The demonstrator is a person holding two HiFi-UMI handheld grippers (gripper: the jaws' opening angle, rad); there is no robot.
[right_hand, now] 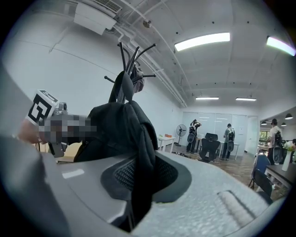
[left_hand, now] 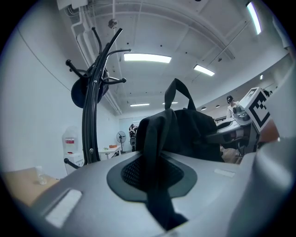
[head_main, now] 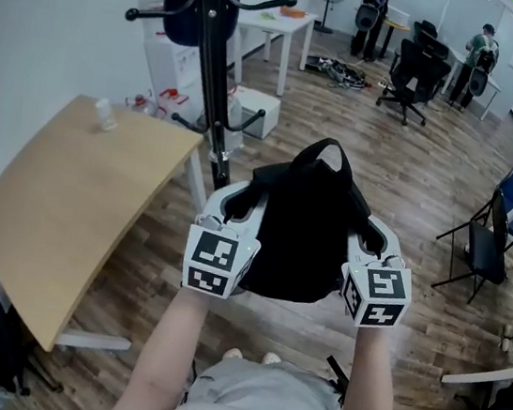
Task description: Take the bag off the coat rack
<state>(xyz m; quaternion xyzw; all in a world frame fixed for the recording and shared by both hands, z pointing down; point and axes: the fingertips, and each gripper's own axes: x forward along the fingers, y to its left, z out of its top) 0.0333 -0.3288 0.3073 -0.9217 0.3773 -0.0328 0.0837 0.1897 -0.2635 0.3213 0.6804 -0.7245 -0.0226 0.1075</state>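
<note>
Between both tools, above the floor, hangs the black bag, clear of the rack that stands just behind it. Left tool is clamped on a fold of the bag's fabric, and right tool likewise on the other side.

Black soft bag: off rack, held up between left gripper and right gripper, strap clamped in each, top loop upright. Black coat rack: upright, just beyond left gripper.
</note>
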